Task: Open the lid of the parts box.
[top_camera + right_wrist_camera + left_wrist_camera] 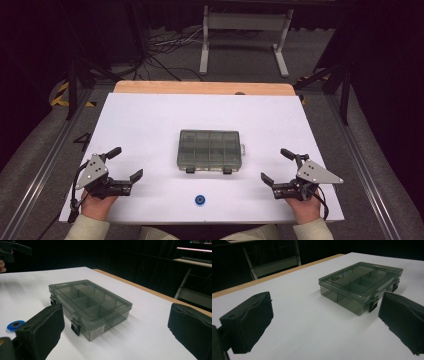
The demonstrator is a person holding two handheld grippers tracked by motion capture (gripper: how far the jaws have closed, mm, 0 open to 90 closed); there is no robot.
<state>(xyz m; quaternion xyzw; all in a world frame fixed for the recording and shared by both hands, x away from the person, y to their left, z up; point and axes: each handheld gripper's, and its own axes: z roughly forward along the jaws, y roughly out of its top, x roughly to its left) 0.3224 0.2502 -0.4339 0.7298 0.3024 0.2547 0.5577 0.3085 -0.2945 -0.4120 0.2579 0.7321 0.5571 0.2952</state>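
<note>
Nothing begun — box (210,149) latched shut at bench (140,125) centre, blue disc (200,200) near it, left hand-held gripper (125,163) and right hand-held gripper (275,165) wide, empty, well apart from both.

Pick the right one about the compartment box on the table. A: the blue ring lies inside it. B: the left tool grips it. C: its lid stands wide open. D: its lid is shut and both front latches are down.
D: the compartment box has its lid flat and closed, black latches down on its front, while the blue ring lies apart on the table.
</note>
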